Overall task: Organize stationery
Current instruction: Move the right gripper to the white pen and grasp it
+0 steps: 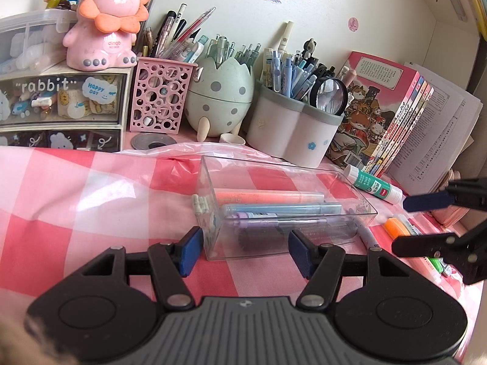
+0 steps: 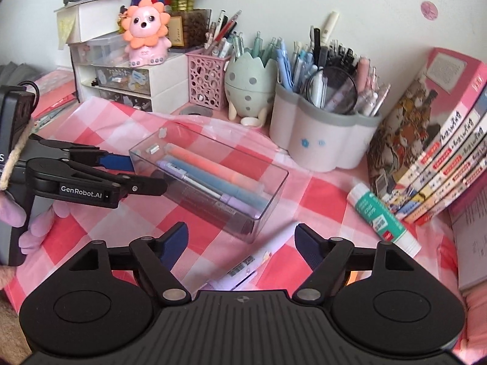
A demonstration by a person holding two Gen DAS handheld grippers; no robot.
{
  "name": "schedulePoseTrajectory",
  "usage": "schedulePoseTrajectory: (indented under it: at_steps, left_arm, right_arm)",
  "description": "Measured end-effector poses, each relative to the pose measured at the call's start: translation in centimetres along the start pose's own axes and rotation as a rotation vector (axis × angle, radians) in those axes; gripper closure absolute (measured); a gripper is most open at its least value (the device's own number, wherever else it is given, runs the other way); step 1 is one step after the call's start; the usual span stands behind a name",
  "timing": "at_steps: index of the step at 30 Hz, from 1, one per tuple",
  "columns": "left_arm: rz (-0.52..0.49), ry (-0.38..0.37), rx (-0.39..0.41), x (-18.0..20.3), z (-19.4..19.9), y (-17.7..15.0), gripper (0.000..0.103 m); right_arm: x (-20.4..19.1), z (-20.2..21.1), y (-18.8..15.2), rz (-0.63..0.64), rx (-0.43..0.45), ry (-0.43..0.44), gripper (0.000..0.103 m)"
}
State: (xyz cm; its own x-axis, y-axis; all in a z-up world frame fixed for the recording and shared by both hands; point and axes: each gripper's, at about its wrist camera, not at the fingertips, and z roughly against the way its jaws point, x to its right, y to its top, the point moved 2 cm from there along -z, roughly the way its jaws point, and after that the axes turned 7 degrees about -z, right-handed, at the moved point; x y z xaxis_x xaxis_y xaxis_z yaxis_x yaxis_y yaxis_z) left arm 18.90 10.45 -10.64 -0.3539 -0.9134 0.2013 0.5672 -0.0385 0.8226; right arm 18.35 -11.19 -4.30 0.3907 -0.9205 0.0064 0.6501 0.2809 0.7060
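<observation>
Left tongs (image 1: pixel 243 251) wide open, nothing held. They sit low at the near end of the clear box (image 1: pixel 363 205), one pad on each side of its corner, neither visibly touching. Probably placed there to brace the box so it doesn't slide on the checked cloth (image 1: pixel 76 200) while pens go in.

Just ahead of the left tongs, the box holds an orange highlighter (image 1: pixel 268 196), a blue pen (image 1: pixel 280 208), a purple pen (image 1: pixel 274 219) and something dark at the near wall. All lie lengthwise and parallel, which leaves room for more. Box is partly filled, so sorting looks midway.

Right tongs (image 2: pixel 240 245) also wide open and empty. They hover over a white-and-purple pen (image 2: pixel 255 261) that lies on the cloth between the pads, tip towards the box. Likely the next pick; jaws roughly straddle the barrel, so closing should catch it across its width.

Right of the left tongs, loose on the cloth: an orange marker (image 1: pixel 395 226) and a green one (image 1: pixel 433 263), partly hidden under the right tongs' arm.

Ahead and to the right of the right tongs, a glue stick (image 2: pixel 383 219) lies near the books (image 2: pixel 426 164), well apart from the box. Still to be sorted, by the look of it.

Full pen cups (image 2: pixel 319 140) stand behind the box along the wall.
</observation>
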Motion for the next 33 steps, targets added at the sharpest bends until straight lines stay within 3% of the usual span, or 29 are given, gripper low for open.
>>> schedulePoseTrajectory:
  at_steps: [9, 20, 33]
  left_arm:
    - [0.000, 0.000, 0.000, 0.0, 0.0, 0.0, 0.067]
    - [0.000, 0.000, 0.000, 0.0, 0.0, 0.0, 0.067]
    - [0.000, 0.000, 0.000, 0.0, 0.0, 0.0, 0.067]
  right_arm:
    - [-0.2, -1.3, -1.3, -0.148, -0.007, -0.054, 0.023]
    - [-0.3, -2.4, -2.5, -0.159, -0.028, -0.122, 0.023]
    - [2.6, -1.7, -3.4, -0.141, -0.036, -0.184, 0.026]
